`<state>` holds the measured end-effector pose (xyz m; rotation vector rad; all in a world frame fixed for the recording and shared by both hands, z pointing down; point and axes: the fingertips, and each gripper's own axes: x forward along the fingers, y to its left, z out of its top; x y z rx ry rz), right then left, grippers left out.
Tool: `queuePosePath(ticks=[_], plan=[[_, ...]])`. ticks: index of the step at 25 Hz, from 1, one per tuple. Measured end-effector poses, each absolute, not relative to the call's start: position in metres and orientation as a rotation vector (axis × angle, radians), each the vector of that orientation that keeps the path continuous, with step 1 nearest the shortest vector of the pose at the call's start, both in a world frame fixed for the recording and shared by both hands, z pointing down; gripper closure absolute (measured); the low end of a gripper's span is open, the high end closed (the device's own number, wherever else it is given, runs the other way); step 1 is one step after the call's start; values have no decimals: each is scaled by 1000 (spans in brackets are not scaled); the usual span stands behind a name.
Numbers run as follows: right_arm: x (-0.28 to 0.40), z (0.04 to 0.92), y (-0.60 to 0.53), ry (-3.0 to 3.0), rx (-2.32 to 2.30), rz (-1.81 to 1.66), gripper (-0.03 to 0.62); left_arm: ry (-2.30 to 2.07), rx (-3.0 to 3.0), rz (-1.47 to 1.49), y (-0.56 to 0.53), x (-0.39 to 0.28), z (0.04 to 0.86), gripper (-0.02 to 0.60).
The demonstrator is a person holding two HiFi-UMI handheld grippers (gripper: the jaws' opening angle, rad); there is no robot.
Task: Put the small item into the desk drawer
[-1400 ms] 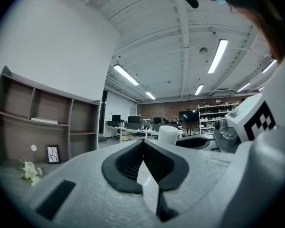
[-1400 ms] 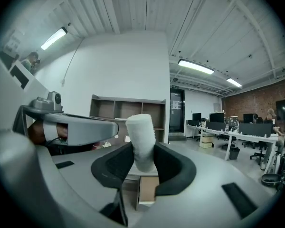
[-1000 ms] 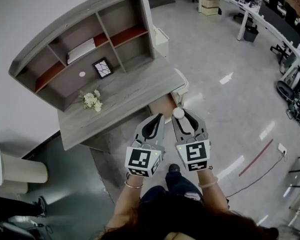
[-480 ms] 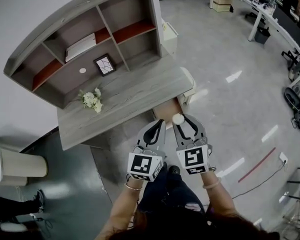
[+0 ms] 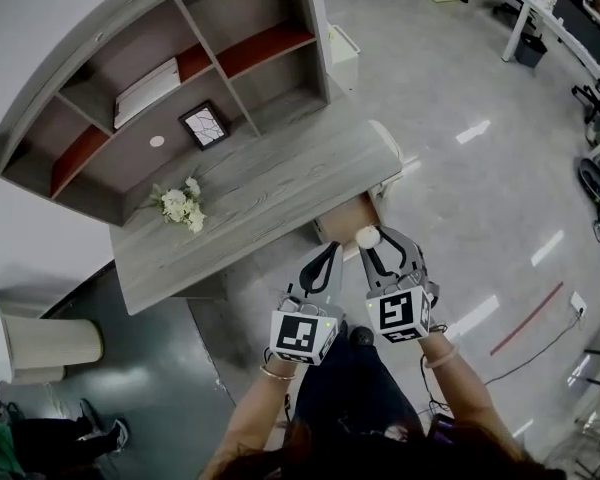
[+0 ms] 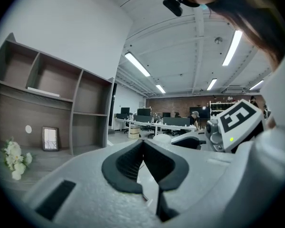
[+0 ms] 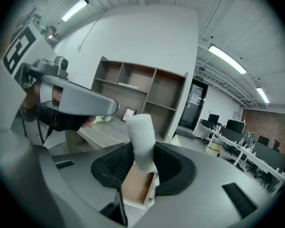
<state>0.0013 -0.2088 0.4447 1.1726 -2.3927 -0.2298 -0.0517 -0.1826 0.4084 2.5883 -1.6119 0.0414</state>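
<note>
A small white cylindrical item (image 5: 367, 236) is pinched between the jaws of my right gripper (image 5: 371, 242), which is shut on it. In the right gripper view the item (image 7: 141, 137) stands upright between the pads (image 7: 115, 164), just above the open desk drawer (image 7: 134, 188). The drawer (image 5: 343, 218), brown inside, sticks out from under the right end of the grey wooden desk (image 5: 250, 203). My left gripper (image 5: 323, 255) hangs beside the right one, a little left of the drawer. Its jaws (image 6: 143, 145) meet at the tips and hold nothing.
A shelf unit (image 5: 130, 58) stands at the back of the desk with a framed picture (image 5: 202, 125) and a flat white book (image 5: 148, 86). White flowers (image 5: 180, 204) lie on the desktop. A round white column (image 5: 42, 341) stands at the left. Office tables (image 5: 540, 18) stand far right.
Both grippers have come closer to the desk, side by side. The white item stays in the right gripper and now sits nearer the open drawer's front.
</note>
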Motion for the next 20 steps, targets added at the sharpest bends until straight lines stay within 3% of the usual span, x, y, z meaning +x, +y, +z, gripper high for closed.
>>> queuePosePath(ticks=[20], plan=[[-19,596,-267,-2210,1018,-267,470,-1495,2532,127,-239,-73,526,566]])
